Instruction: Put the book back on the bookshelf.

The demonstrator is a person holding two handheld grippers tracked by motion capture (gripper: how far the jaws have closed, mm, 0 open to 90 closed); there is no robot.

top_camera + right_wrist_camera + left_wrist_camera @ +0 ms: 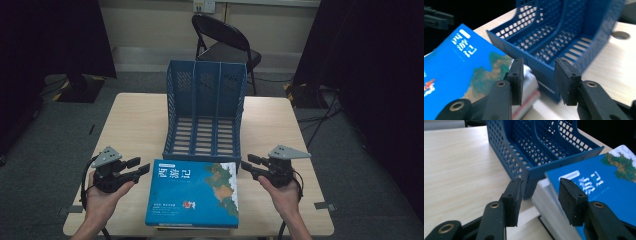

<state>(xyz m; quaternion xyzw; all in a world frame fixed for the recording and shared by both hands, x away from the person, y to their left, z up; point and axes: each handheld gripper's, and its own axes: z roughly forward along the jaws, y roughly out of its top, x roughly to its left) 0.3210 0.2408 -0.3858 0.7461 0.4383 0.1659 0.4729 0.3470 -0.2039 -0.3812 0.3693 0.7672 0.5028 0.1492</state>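
The left tongs (pixel 141 167) sit just off the left edge of the blue book (pixel 192 192), jaws partly parted and gripping nothing; in the left gripper view the book's near corner lies between and beyond the pads without touching them. The right tongs (pixel 248 164) hover by the book's upper right corner, likewise half parted and empty. The book lies flat on top of a stack at the near edge of the worktop (pixel 135 125), its far edge touching the open front of the blue three-slot file rack (pixel 205 110). White Chinese characters run across the cover's top. Bare worktop lies on either side of the rack.
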